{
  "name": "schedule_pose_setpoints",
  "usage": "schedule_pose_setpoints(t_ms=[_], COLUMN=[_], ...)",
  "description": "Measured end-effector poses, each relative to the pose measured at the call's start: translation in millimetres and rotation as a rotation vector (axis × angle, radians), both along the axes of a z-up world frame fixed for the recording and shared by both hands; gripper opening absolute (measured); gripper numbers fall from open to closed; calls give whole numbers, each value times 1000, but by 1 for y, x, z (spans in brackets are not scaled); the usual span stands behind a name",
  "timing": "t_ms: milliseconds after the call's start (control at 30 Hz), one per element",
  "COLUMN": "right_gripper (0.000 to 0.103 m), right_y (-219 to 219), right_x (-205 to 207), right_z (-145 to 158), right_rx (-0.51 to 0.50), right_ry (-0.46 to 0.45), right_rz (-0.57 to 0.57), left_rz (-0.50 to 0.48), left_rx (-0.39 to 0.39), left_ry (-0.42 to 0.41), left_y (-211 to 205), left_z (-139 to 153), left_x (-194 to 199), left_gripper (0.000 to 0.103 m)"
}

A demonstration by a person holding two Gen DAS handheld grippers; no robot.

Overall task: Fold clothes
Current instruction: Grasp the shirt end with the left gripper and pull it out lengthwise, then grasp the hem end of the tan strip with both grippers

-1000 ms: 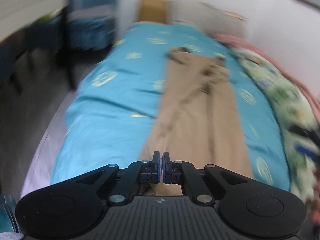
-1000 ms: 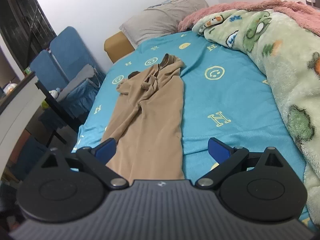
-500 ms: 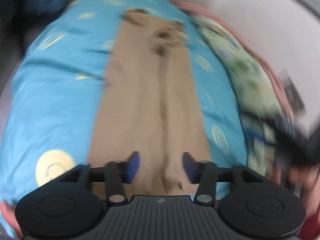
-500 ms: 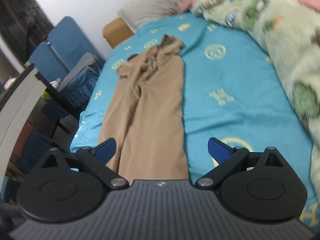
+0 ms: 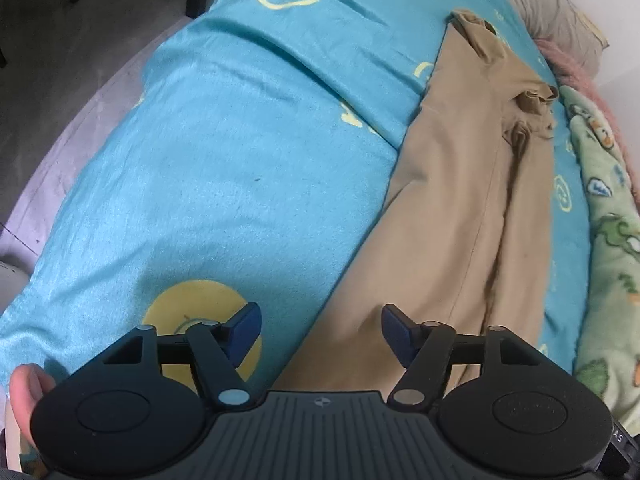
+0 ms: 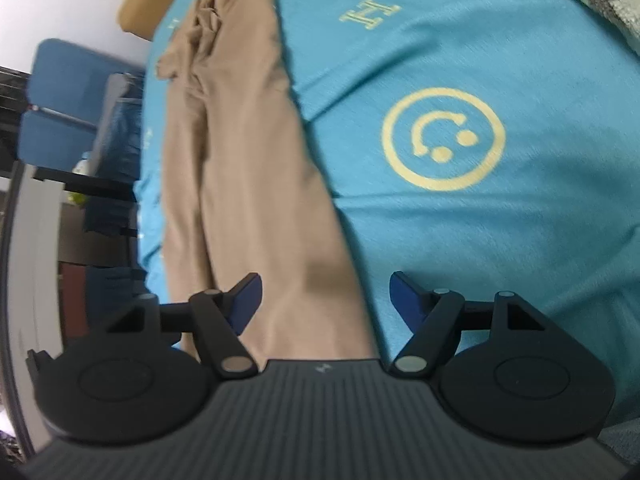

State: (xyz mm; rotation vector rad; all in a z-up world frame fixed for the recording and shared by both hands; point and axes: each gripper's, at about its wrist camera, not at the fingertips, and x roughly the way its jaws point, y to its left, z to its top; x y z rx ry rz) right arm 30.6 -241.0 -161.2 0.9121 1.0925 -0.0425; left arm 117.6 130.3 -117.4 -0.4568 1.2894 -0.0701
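A tan garment lies stretched lengthwise on the blue bedsheet, folded narrow, with its bunched collar end at the far end. It also shows in the right wrist view. My left gripper is open and empty, hovering over the garment's near left edge. My right gripper is open and empty, just above the garment's near right edge, one finger over the cloth and one over the sheet.
A green patterned blanket and a pink one lie along the bed's right side. A grey pillow is at the head. Blue chairs and a dark desk stand left of the bed. Floor lies beyond the left edge.
My left gripper has opened, letting go of the garment's near end, and swung left. My right gripper has dropped low and closer to the garment's near right edge.
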Motion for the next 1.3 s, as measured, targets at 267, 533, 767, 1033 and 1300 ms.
schedule_pose_setpoints(t_ms=[267, 533, 767, 1033, 1300], right_gripper=[72, 30, 30, 33, 34], right_y=[22, 30, 32, 34, 46], right_x=[1, -8, -11, -11, -11], right_z=[5, 5, 4, 4, 9], right_rx=[-77, -101, -101, -91, -165], right_ry=[24, 52, 71, 78, 60], right_rz=[132, 184, 189, 200, 249], left_rz=[-46, -54, -108, -211, -238], left_rx=[-125, -90, -27, -36, -6], left_ry=[-14, -4, 42, 49, 59], left_y=[-4, -7, -15, -28, -33], left_z=[2, 2, -2, 2, 5], left_x=[-14, -19, -20, -23, -28], left_gripper=[16, 25, 62, 47, 34])
